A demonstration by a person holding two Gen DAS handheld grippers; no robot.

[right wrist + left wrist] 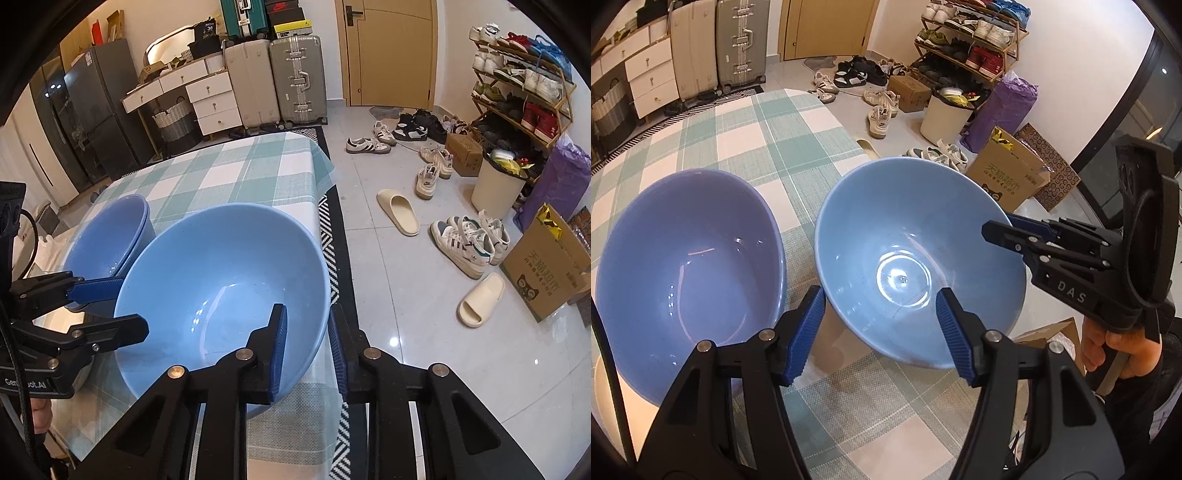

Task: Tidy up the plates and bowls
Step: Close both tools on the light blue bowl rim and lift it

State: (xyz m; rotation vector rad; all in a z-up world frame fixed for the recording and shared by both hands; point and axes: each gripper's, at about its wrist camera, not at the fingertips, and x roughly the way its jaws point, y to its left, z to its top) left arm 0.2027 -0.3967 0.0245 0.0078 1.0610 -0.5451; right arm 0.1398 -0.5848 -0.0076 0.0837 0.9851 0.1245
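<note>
Two hand-held grippers work a checked-cloth counter [236, 166] w/ two blue bowls. The right gripper [307, 345] comes in low from the counter's near-right edge, jaws closed on the rim of the light-blue bowl [225, 273]: one pad inside the wall, the other outside. In the left wrist view the same gripper reaches in from the right, pads pinching that bowl's right rim, a bare hand [1108, 350] on its handle. The left gripper [882, 325] points fwd over the counter, jaws spread wide, one pad between the two bowls, the other just over the light-blue bowl's near rim; contact can't be told. The light-blue bowl, empty, sits tilted at the counter's right edge. Beside it to the left, the darker blue bowl [690, 266], also empty, rests on the cloth; rims close, apparently apart.
</note>
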